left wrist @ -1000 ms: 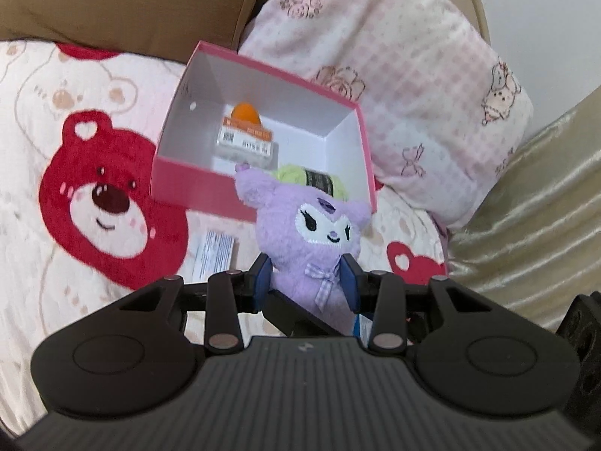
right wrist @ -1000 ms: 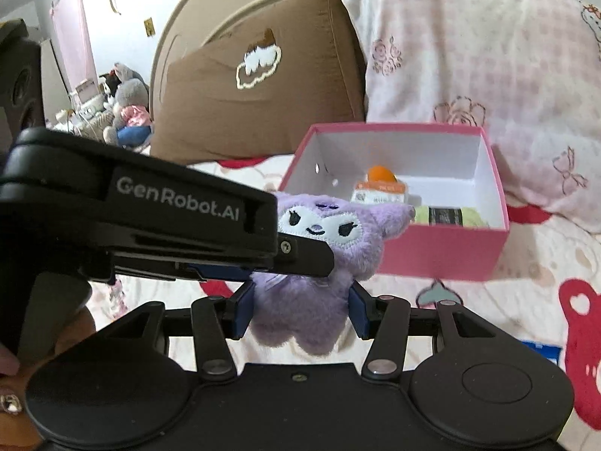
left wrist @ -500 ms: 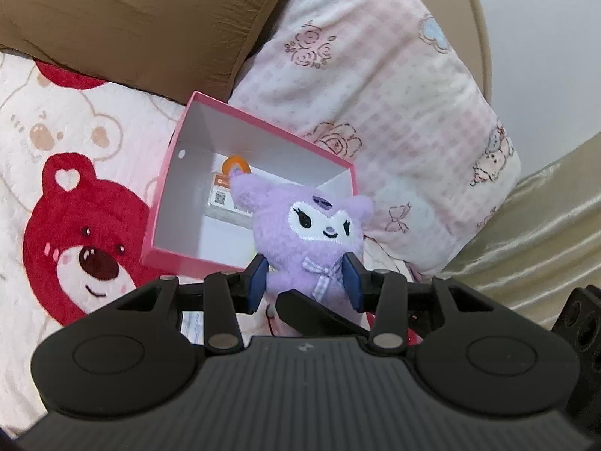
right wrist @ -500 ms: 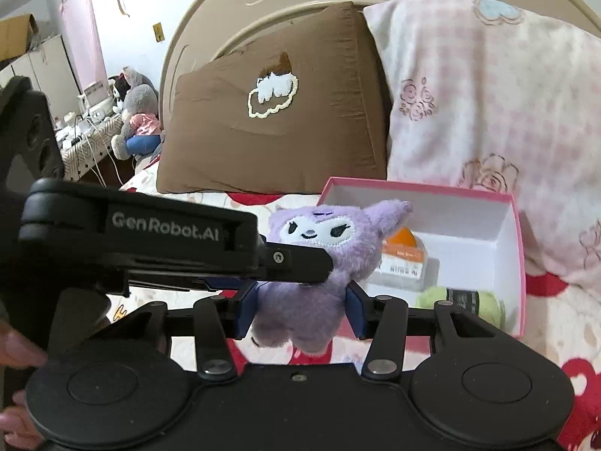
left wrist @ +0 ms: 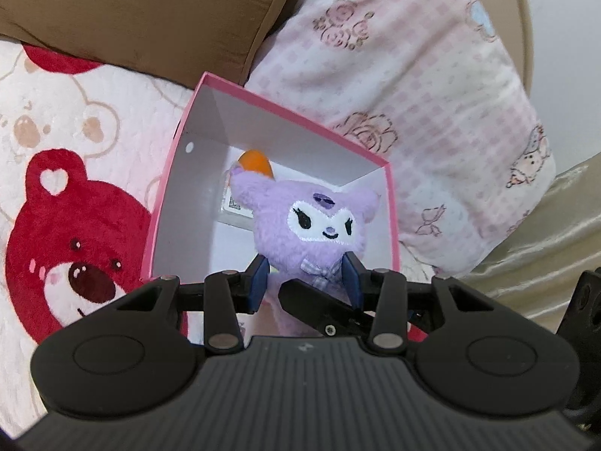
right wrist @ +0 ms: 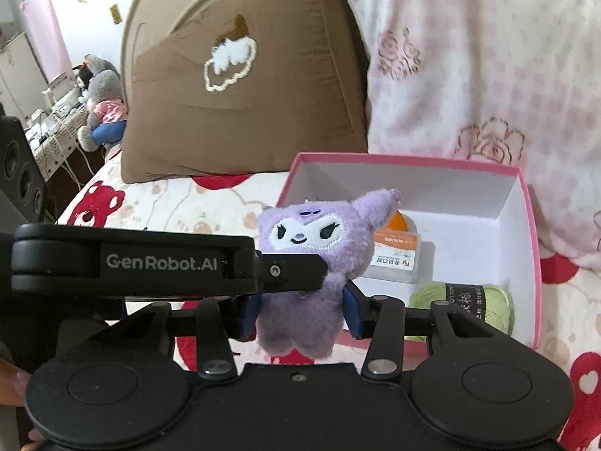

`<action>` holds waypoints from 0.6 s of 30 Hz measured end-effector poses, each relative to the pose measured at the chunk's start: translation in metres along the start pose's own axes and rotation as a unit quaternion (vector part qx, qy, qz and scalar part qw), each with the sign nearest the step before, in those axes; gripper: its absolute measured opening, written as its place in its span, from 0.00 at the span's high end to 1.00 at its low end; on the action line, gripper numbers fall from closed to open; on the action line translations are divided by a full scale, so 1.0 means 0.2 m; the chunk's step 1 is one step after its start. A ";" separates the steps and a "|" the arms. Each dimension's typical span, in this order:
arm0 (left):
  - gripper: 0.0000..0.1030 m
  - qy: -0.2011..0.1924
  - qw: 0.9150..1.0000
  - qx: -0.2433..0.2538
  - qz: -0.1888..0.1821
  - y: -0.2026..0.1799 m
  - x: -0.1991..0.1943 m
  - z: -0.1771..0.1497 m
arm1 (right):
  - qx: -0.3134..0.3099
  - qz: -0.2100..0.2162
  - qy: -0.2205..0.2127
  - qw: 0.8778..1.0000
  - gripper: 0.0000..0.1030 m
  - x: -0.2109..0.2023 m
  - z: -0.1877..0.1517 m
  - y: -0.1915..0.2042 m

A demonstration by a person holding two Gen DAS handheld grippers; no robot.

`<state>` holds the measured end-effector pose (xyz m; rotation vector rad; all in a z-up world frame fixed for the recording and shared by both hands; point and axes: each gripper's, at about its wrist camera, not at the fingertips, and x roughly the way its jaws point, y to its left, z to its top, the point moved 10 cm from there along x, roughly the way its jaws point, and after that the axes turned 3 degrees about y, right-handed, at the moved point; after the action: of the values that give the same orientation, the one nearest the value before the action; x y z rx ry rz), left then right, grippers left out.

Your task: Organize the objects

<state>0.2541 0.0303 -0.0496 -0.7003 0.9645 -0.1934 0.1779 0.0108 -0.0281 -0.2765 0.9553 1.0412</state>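
The purple plush toy (left wrist: 311, 233) is held in mid-air, upright and face-on, just above the near wall of the pink box (left wrist: 169, 195) on the bed. It is pinched from both sides at once: the left tongs (left wrist: 305, 282) are pressed in on its lower body under the bow, and the right tongs (right wrist: 300, 314) are closed on its torso, their blue pads sunk into the fur.

A light, soft load is judged here. The fur gives under the pads, so nothing can crack, but a pile this fluffy can slip if only the outer fuzz is caught. The stuffed torso is judged the best place to be taken hold of; the ears and bow would only bend or stretch.

Inside the box an orange-topped packet (right wrist: 394, 253) and a skein of green yarn (right wrist: 465, 300) are seen, with bare floor left of them. The toy can simply be dropped there; a fall would do it no harm.
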 end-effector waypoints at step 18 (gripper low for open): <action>0.60 0.110 0.992 -0.054 0.016 0.13 0.40 0.06 | 0.123 0.033 0.069 0.989 0.53 0.31 -0.03 -0.30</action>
<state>0.3063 0.0196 -0.1155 -0.7729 1.2026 -0.1929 0.2348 0.0138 -0.0940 -0.1140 1.2133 0.9630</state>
